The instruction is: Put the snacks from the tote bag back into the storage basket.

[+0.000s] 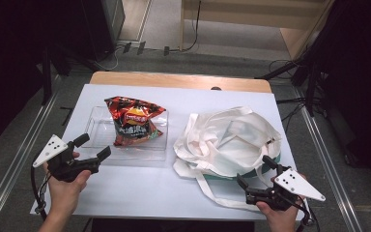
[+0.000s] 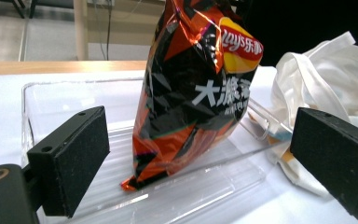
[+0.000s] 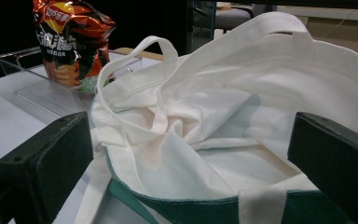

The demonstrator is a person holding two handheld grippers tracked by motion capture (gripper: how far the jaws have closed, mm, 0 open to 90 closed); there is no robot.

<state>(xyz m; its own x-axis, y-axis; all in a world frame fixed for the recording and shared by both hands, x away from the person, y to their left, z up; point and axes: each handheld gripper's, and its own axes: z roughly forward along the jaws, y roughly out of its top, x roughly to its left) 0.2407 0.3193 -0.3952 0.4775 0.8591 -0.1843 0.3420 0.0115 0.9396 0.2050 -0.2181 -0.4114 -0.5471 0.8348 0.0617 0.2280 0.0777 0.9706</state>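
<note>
Both tongs gape empty: left tongs [image 1: 95,147] approaching the chip bag [image 1: 133,120], which next needs gripping, right tongs [image 1: 254,174] by the tote bag [image 1: 232,140].

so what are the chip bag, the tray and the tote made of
The chip bag looks like glossy foil-type plastic film, creased and reflective. The tray seems to be clear rigid plastic, perhaps acrylic: the table shows through. The tote looks like matte off-white woven cloth, probably cotton canvas, softly folded.

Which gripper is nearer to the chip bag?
Left. The left gripper sits open just short of the chip bag in its clear tray; the right gripper is by the tote bag.
</note>
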